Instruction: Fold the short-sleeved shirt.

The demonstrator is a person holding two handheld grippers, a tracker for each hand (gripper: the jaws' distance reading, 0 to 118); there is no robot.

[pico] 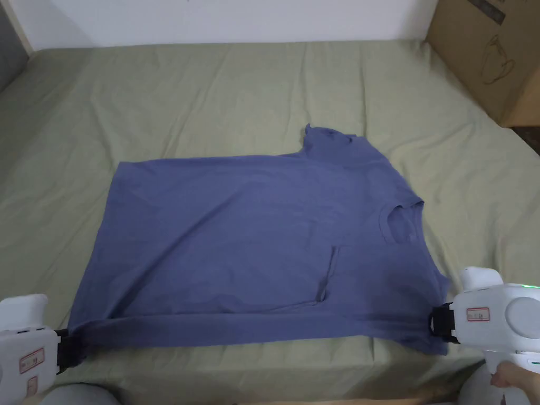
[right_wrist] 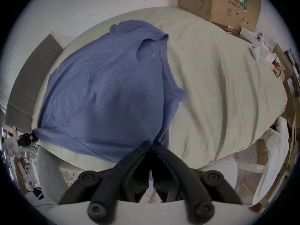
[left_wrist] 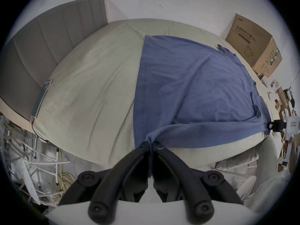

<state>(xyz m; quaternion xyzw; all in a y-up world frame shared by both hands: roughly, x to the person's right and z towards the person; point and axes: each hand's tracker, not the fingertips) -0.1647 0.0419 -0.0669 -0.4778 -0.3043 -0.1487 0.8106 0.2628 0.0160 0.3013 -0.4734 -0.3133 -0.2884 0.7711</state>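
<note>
A blue short-sleeved shirt (pico: 253, 237) lies spread sideways on the bed, collar (pico: 399, 224) to the right and hem to the left, with a chest pocket (pico: 326, 279). My left gripper (pico: 67, 348) is shut on the shirt's near hem corner at the bed's front left. In the left gripper view the jaws (left_wrist: 151, 143) pinch bunched blue cloth (left_wrist: 194, 82). My right gripper (pico: 440, 322) is shut on the near sleeve end at the front right, and in the right gripper view its jaws (right_wrist: 150, 145) clamp the shirt (right_wrist: 105, 85). The near edge runs taut between both grippers.
The bed has a pale green sheet (pico: 211, 95). A cardboard box (pico: 490, 52) stands at the back right corner. A grey headboard (left_wrist: 48, 50) rises at the left with a phone (left_wrist: 41, 98) beside it. Clutter and cables lie on the floor around the bed.
</note>
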